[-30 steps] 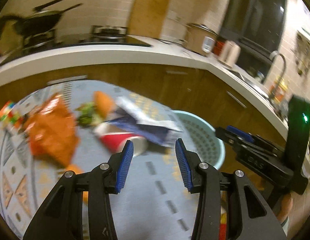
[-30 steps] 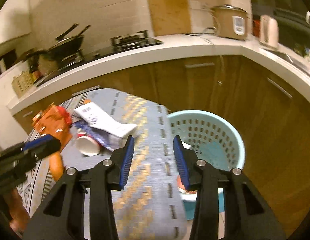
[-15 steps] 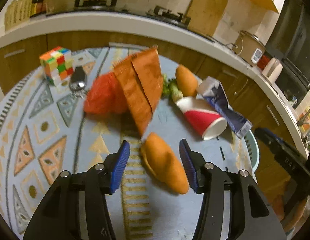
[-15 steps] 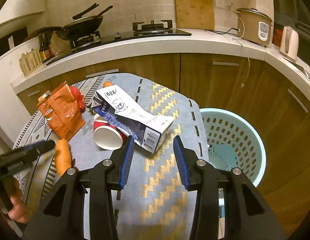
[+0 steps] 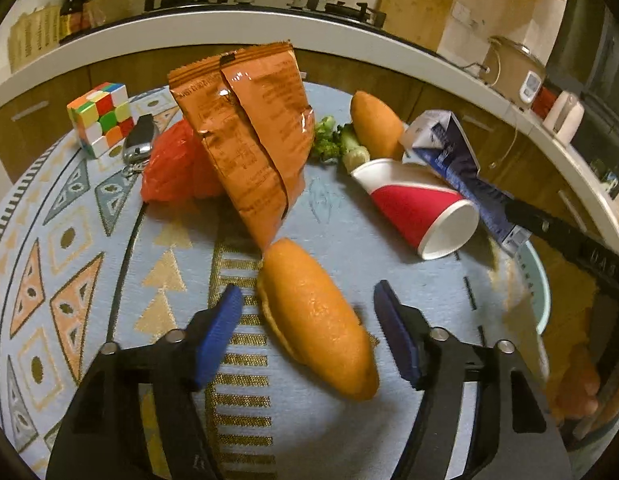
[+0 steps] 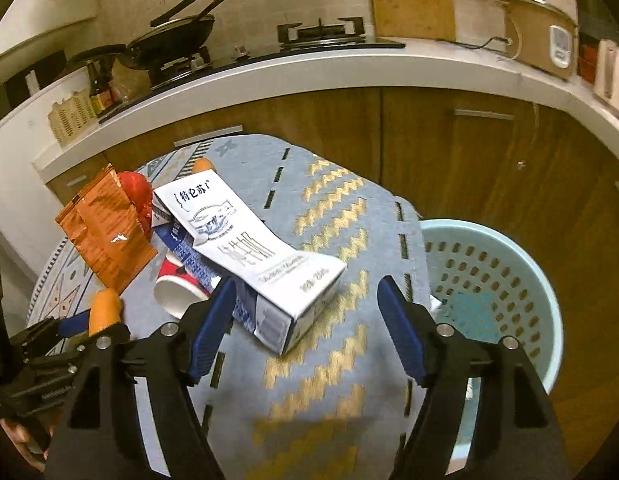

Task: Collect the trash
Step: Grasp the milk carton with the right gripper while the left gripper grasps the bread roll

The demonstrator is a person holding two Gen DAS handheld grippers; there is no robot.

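Note:
My left gripper [image 5: 309, 328] is open, its blue fingers on either side of a bread roll [image 5: 315, 318] lying on the patterned table cloth. An orange snack bag [image 5: 249, 136], a red plastic bag [image 5: 173, 168], a red-and-white paper cup [image 5: 421, 208] and a blue-white milk carton [image 5: 457, 160] lie beyond it. My right gripper [image 6: 303, 316] is open just in front of the milk carton [image 6: 253, 256], which lies over the cup [image 6: 177, 288]. A light blue basket [image 6: 489, 288] stands to the right, below the table edge.
A Rubik's cube [image 5: 101, 118] and a car key [image 5: 137, 140] lie at the far left. A second bread roll [image 5: 375, 124] and broccoli [image 5: 333, 144] lie behind the cup. Wooden cabinets and a white counter [image 6: 349, 68] ring the table.
My left gripper has swung left from the basket side to the bread roll and opened wider around it. My right gripper moved from the basket toward the milk carton and opened wider.

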